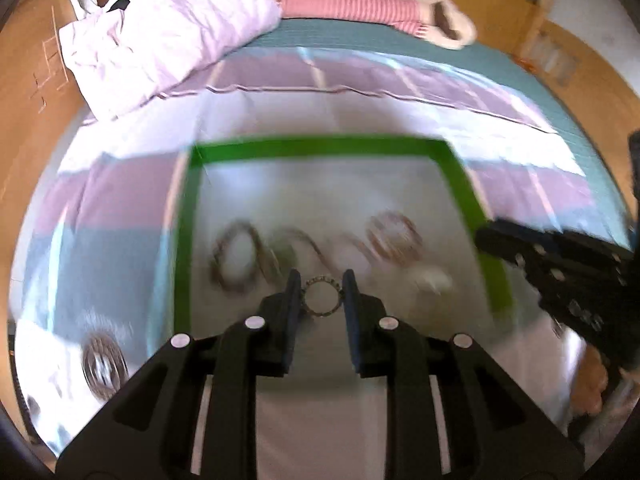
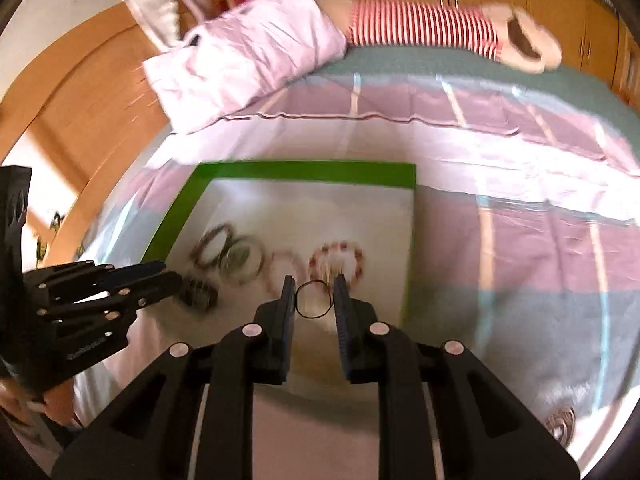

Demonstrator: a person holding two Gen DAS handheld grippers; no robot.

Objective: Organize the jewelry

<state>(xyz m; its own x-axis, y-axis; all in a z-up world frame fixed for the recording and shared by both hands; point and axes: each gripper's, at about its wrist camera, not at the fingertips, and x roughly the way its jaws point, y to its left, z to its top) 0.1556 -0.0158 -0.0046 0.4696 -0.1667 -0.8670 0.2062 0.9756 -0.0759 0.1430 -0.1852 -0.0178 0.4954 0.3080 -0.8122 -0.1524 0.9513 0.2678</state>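
Observation:
A white mat with a green border [image 1: 312, 146] lies on the bed and also shows in the right wrist view [image 2: 304, 171]. Several bracelets lie in a row on it, among them a dark beaded one [image 1: 236, 256] and a red-and-white beaded one [image 1: 396, 236] [image 2: 338, 262]. My left gripper [image 1: 322, 294] is shut on a small sparkly bracelet [image 1: 323, 295], held above the mat's near edge; it appears at the left in the right wrist view [image 2: 160, 280]. My right gripper [image 2: 314, 300] is shut on a thin black ring-shaped band [image 2: 314, 300], also above the mat; it appears at the right in the left wrist view [image 1: 492, 236].
The bed has a pink, white and blue striped sheet [image 1: 120, 208]. A crumpled pink pillow [image 1: 168, 32] and a red-striped cushion [image 1: 344, 0] lie at the far end. One beaded bracelet [image 1: 104, 364] lies on the sheet left of the mat, another at the right [image 2: 562, 424]. Wooden panels surround the bed.

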